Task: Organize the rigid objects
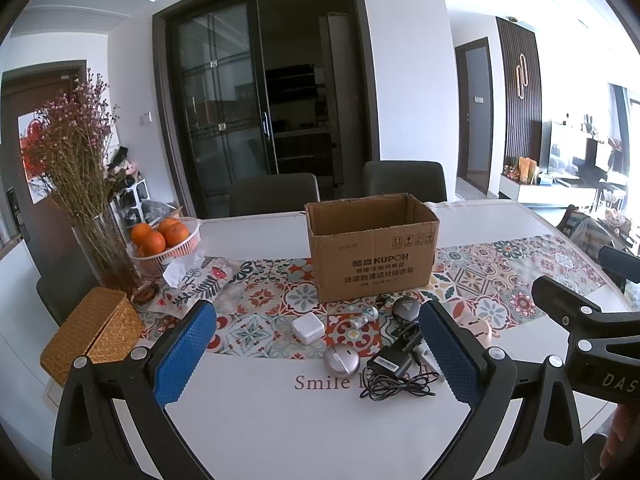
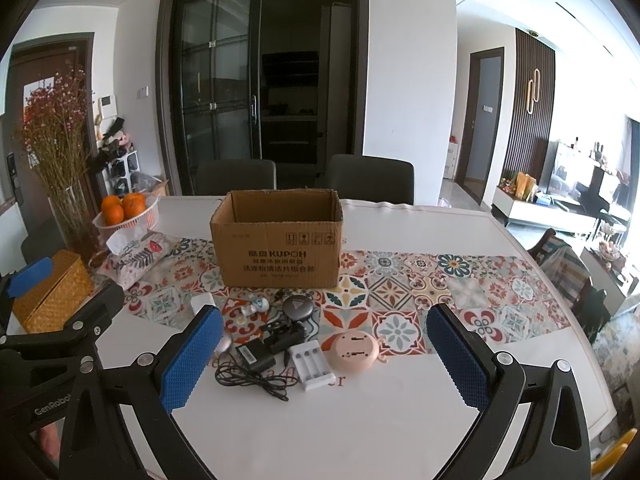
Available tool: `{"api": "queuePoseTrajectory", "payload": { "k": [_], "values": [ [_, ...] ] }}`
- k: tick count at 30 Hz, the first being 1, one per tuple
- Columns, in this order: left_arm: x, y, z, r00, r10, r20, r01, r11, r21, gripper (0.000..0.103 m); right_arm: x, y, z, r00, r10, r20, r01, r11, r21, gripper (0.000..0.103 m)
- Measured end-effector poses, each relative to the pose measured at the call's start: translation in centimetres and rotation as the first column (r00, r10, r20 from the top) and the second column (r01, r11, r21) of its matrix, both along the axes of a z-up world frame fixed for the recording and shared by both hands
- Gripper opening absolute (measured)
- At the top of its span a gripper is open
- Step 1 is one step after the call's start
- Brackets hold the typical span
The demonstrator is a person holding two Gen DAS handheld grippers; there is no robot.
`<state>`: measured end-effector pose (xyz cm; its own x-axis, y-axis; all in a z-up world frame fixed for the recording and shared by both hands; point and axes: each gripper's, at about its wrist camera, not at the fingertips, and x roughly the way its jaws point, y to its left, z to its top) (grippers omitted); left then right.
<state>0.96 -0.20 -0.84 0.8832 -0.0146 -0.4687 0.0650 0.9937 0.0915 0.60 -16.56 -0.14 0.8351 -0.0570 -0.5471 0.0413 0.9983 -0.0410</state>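
Left wrist: cardboard box (image 1: 372, 248) reads "KUPOH"; left tool (image 1: 318, 356), right tool (image 2: 324, 356) released, empty.

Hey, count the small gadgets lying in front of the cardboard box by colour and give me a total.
White: 2, square plug, battery charger
Black or dark: 4, corded adapter, block, round disc, small piece by the box
Pink: 1, round device
Silver: 1, round case
White and teal: 1, small figure
Total: 9
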Motion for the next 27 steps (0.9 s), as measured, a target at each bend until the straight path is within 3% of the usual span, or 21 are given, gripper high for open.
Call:
{"api": "queuePoseTrajectory", "payload": {
  "k": [27],
  "values": [
    [0.2,-0.2,-0.3,1.0,-0.004,-0.008,0.004,1.0,-0.001,0.103,0.1,0.3,-0.9,1.0,0.005,-0.007,-0.005,1.0,0.0,0.103]
  ]
}}
